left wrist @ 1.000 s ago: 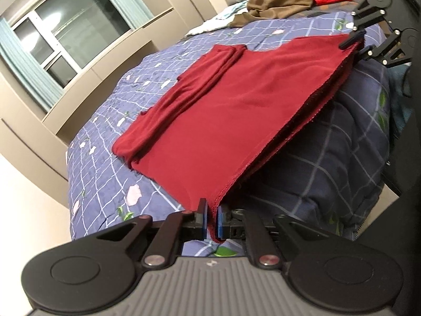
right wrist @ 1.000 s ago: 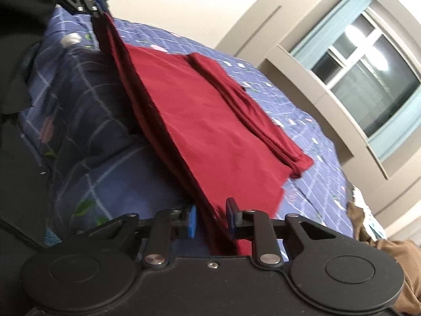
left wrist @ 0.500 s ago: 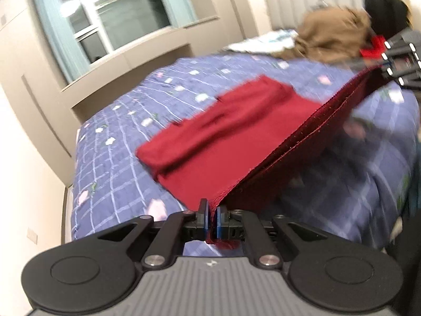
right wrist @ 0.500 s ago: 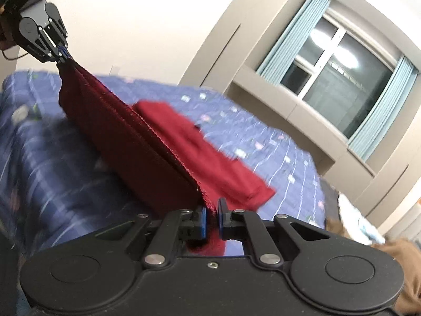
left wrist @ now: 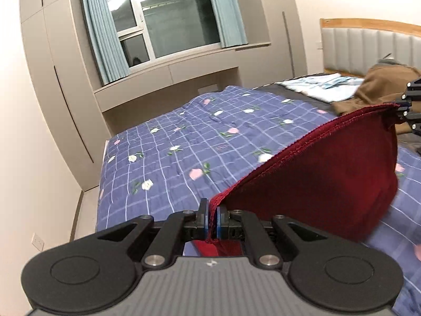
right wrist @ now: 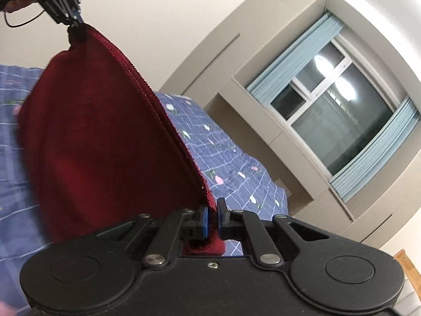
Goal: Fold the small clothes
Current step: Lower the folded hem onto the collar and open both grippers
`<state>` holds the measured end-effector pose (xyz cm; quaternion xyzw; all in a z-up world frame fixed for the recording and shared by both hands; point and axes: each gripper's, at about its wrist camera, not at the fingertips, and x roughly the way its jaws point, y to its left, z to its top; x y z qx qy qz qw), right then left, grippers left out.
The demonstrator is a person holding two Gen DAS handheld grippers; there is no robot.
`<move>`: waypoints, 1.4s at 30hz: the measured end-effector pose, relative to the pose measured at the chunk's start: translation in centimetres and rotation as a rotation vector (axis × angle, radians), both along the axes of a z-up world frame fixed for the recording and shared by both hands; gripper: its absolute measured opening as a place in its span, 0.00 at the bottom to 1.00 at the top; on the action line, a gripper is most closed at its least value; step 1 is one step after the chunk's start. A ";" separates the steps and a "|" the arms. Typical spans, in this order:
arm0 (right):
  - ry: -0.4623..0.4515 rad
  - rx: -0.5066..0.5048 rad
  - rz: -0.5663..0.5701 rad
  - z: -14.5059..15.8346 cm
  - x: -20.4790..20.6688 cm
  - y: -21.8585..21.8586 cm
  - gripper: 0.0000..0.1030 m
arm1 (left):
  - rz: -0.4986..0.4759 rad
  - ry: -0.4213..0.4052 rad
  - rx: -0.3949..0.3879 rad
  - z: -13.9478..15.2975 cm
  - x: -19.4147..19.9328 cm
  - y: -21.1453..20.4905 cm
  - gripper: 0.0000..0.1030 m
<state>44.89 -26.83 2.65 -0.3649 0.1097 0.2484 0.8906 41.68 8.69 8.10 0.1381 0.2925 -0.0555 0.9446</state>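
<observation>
Looking into a home bedroom. Filling most of the view: a bed (left wrist: 171, 158) wearing a blue checked quilt (left wrist: 236, 137) printed with small flowers, backed by a grey padded headboard (left wrist: 368, 50) with a wooden top rail. Showing beyond it: a window (left wrist: 168, 23) hung with pale blue curtains (left wrist: 105, 34), framed by built-in beige cabinets (left wrist: 52, 65). Lying near the headboard: brown clothing (left wrist: 379, 84) and a light printed cloth (left wrist: 321, 84).
</observation>
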 end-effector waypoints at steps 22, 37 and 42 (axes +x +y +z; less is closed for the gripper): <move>0.364 -0.095 -0.134 -14.4 21.9 7.3 0.05 | 0.150 0.307 -0.035 -16.6 21.3 3.4 0.06; 0.365 0.055 -0.310 -15.7 23.9 5.6 0.81 | 0.270 0.306 -0.016 -18.3 22.1 5.2 0.78; 0.353 0.120 -0.359 -14.5 23.1 4.1 0.97 | 0.359 0.274 -0.139 -16.7 20.1 7.4 0.94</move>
